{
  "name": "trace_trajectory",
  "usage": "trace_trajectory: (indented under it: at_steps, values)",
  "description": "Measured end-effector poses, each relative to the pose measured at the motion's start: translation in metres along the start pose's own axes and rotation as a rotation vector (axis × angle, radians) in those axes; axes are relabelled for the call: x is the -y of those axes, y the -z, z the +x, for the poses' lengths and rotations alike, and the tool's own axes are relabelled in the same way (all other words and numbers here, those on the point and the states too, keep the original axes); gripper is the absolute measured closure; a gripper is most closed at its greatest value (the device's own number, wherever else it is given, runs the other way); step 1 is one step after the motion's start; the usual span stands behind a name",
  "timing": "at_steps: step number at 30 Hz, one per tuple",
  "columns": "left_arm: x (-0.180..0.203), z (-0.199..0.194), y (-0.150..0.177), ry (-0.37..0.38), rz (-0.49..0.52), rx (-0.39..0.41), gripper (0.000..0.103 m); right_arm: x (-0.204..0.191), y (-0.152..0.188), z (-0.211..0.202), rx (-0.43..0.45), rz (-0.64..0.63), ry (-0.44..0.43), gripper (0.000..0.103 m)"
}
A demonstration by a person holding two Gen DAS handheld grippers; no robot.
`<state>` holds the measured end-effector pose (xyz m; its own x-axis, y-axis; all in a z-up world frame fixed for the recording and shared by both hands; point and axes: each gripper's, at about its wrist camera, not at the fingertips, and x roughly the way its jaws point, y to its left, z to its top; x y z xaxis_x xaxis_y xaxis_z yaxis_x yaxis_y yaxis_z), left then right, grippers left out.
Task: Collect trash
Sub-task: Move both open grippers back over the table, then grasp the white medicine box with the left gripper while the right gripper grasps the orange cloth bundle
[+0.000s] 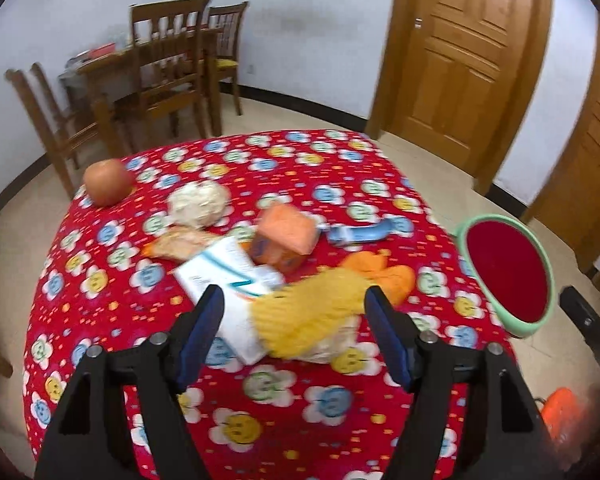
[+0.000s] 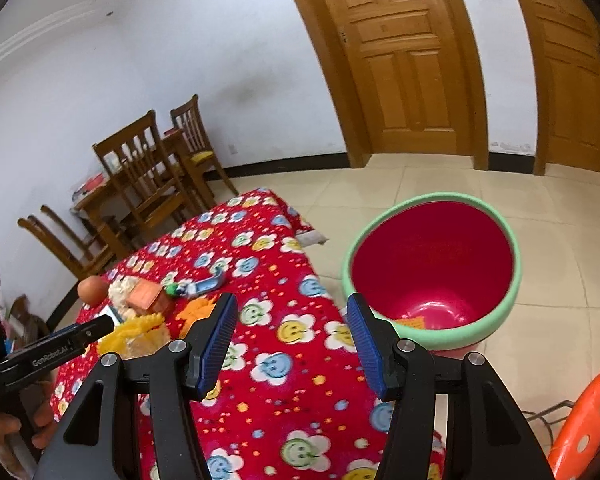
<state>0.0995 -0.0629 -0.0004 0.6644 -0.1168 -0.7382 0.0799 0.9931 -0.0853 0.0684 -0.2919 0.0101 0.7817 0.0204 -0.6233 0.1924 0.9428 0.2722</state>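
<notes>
Right wrist only: scrap [image 2: 412, 323] in bin [image 2: 496, 322], both grippers' fingers apart, empty.

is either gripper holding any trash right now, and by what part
No, nothing is held. The left gripper and right gripper both stand open and empty.

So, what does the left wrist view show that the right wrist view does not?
Only the left wrist view shows the left gripper open over the yellow foam net, with the white box in full. Only the right wrist view shows the inside bottom of the bin, where an orange scrap lies, and the right gripper, open and empty. Both show the red tablecloth, the apple, the orange carton and the doors.
</notes>
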Motion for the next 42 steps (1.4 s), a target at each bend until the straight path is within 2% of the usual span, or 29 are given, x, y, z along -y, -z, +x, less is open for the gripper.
trace_trajectory:
  at_steps: [9, 18, 29, 33, 42]
  values:
    - [-0.040, 0.026, 0.003, -0.040, -0.121, -0.029, 0.030, -0.023, 0.006, 0.022, -0.047, -0.036, -0.018, 0.044]
    - [-0.052, 0.055, 0.004, -0.040, -0.177, -0.076, 0.030, -0.051, 0.012, 0.061, -0.121, -0.085, -0.044, 0.041]
    - [-0.046, 0.069, 0.007, 0.013, -0.148, -0.089, 0.030, -0.073, 0.019, 0.112, -0.218, -0.116, -0.065, 0.040]
    - [-0.046, 0.068, 0.009, 0.023, -0.140, -0.073, 0.039, -0.078, 0.022, 0.123, -0.240, -0.121, -0.067, 0.040]
    - [-0.051, 0.057, 0.012, 0.031, -0.120, -0.040, 0.040, -0.087, 0.027, 0.142, -0.278, -0.120, -0.080, 0.040]
